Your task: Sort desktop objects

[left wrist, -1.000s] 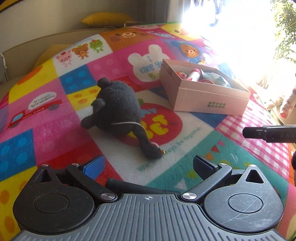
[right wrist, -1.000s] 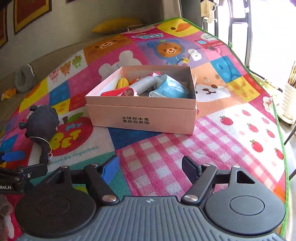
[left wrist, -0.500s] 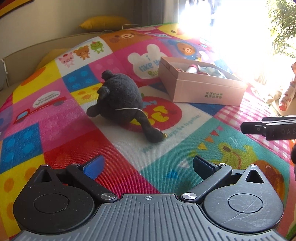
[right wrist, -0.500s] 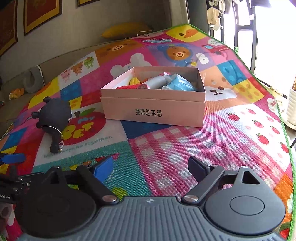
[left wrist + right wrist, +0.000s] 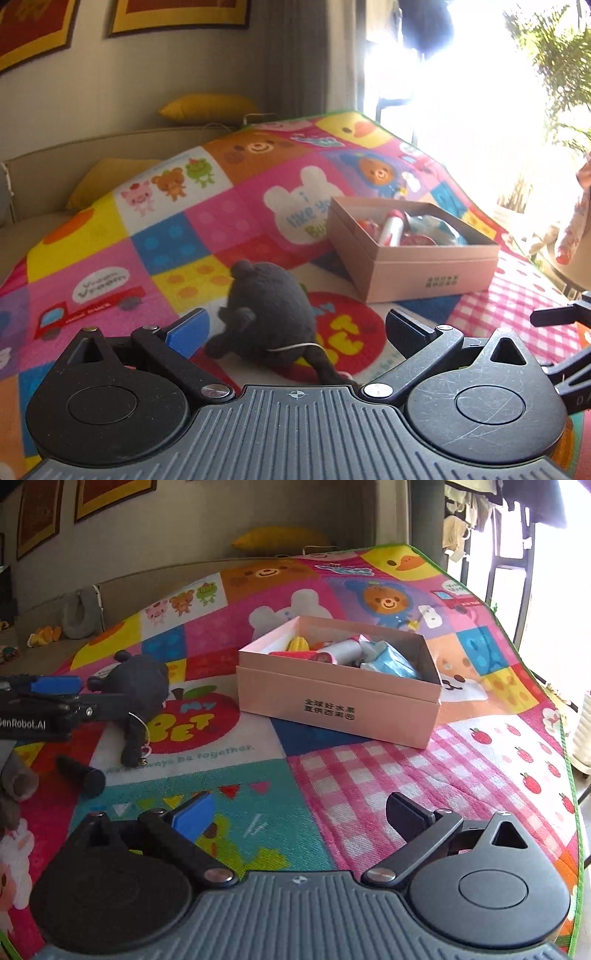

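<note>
A dark grey plush toy (image 5: 269, 317) lies on the colourful play mat, between the open fingers of my left gripper (image 5: 295, 328), which is low and close around it without pressing it. The plush also shows in the right wrist view (image 5: 136, 694), with the left gripper's fingers (image 5: 55, 685) beside it. A pink cardboard box (image 5: 413, 254) holding several small items stands to the right of the plush; it shows in the right wrist view (image 5: 340, 701) too. My right gripper (image 5: 299, 812) is open and empty above the mat in front of the box.
The play mat (image 5: 406, 775) covers the whole surface; its green edge (image 5: 569, 738) runs down the right side. A black cylinder (image 5: 81, 771) lies on the mat at the left. Yellow cushions (image 5: 207, 107) and a wall are behind.
My left gripper has moved forward and down, so the plush toy now sits between its open fingers. My right gripper has pulled back from the box and stays open.
</note>
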